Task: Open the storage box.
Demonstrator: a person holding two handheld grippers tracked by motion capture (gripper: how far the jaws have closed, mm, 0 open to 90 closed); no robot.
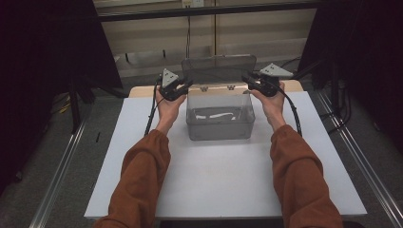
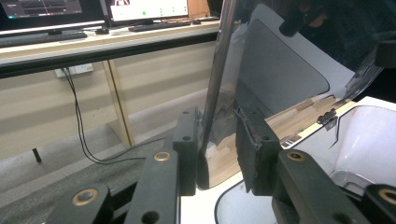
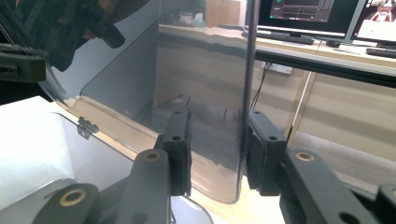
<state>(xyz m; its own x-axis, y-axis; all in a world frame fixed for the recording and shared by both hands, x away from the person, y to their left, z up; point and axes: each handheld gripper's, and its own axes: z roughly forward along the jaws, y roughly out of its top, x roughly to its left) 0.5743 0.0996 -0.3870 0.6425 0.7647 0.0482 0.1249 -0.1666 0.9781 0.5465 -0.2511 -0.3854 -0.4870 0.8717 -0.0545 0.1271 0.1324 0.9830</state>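
A clear plastic box (image 1: 219, 121) stands on the white tabletop (image 1: 214, 175), its hinged lid (image 1: 218, 69) raised upright at the back. Something pale lies on the box floor. My left gripper (image 1: 184, 87) is at the lid's left edge and my right gripper (image 1: 248, 80) at its right edge. In the left gripper view the gripper (image 2: 217, 154) is open, and the lid (image 2: 280, 70) edge stands between its jaws against the left pad. In the right gripper view the gripper (image 3: 217, 149) is open astride the lid (image 3: 205, 70) edge, close to the right pad. Small hinges (image 2: 329, 116) join lid and box.
A wooden bench edge (image 1: 142, 90) shows behind the white top. Dark curtains hang at both sides, and metal rails (image 1: 59, 175) run along the floor. A desk with monitors (image 2: 144, 8) and a keyboard stands beyond, with cables (image 2: 77, 112) hanging below it.
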